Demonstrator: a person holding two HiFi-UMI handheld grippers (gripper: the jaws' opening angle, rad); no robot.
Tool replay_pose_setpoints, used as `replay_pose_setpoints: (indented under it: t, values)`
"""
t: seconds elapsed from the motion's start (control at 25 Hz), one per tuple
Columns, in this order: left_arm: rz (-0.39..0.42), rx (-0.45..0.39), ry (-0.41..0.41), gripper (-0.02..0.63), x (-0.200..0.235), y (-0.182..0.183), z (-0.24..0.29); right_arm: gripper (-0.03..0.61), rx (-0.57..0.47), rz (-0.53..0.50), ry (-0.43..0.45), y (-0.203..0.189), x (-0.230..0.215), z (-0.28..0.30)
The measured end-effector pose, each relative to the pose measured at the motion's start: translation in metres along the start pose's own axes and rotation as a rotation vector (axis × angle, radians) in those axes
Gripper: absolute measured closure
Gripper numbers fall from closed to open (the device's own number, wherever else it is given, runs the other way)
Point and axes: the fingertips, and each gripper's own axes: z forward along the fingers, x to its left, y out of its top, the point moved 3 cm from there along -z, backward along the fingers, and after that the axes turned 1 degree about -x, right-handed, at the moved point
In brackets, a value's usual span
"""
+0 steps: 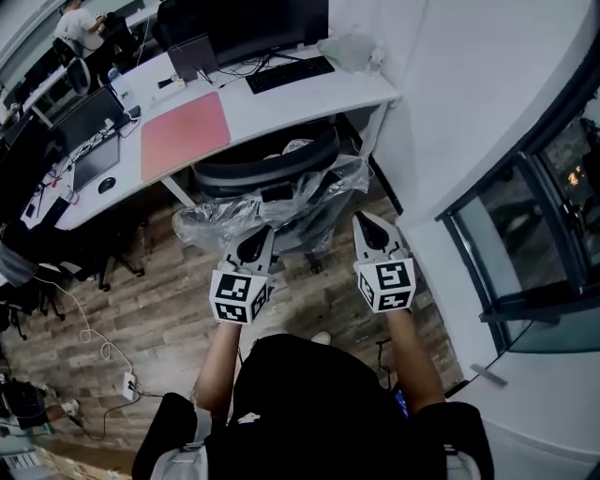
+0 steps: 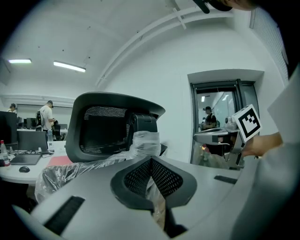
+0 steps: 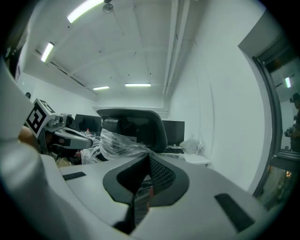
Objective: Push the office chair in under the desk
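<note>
The chair (image 1: 267, 169) stands with its seat tucked partly under the white counter (image 1: 281, 105), its black backrest and headrest rising just outside the counter's near edge. Clear plastic wrap (image 1: 225, 220) hangs loosely over the chair's back and bunches out to the chair's left. The left gripper (image 1: 255, 242) is set against the wrap on the near side of the chair, left of its middle; its jaws are closed tip to tip, and film shows through the slit behind them. The right gripper (image 1: 367, 225) sits at the chair's right rear, level with the left one, with its jaws likewise pressed together; its tips are just beside the edge of the wrap. No view shows whether either pair has film pinched between the tips. Beyond the chair, on the counter, lie a pink mat (image 1: 185, 133) and a black keyboard (image 1: 289, 73), with a dark monitor (image 1: 267, 23) behind them. A wall stands to the chair's right, with a dark window (image 1: 553, 234) farther right along it.
</note>
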Motion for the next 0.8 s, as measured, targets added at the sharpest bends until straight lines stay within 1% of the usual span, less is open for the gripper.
replay_pose_setpoints:
  t: [0.12, 0.28, 0.44, 0.56, 0.72, 0.8]
  values:
    - [0.008, 0.003, 0.042, 0.598, 0.000, 0.000, -0.006, 0.555, 0.009, -0.032, 0.031, -0.002, -0.001, 0.000]
    - [0.013, 0.013, 0.097, 0.598, 0.007, -0.005, -0.015, 0.554, 0.018, -0.102, 0.050, -0.005, -0.001, 0.009]
    - [0.014, 0.021, 0.157, 0.598, 0.019, -0.010, -0.028, 0.554, 0.019, -0.154, 0.107, -0.003, 0.009, 0.019]
    - [0.022, 0.025, 0.197, 0.598, 0.027, -0.012, -0.035, 0.554, 0.034, -0.228, 0.145, -0.004, 0.017, 0.025]
    - [0.036, 0.037, 0.239, 0.598, 0.041, -0.013, -0.040, 0.554, 0.050, -0.305, 0.160, -0.006, 0.021, 0.031]
    - [0.064, 0.047, 0.257, 0.598, 0.047, -0.014, -0.040, 0.554, 0.061, -0.334, 0.162, -0.008, 0.020, 0.034]
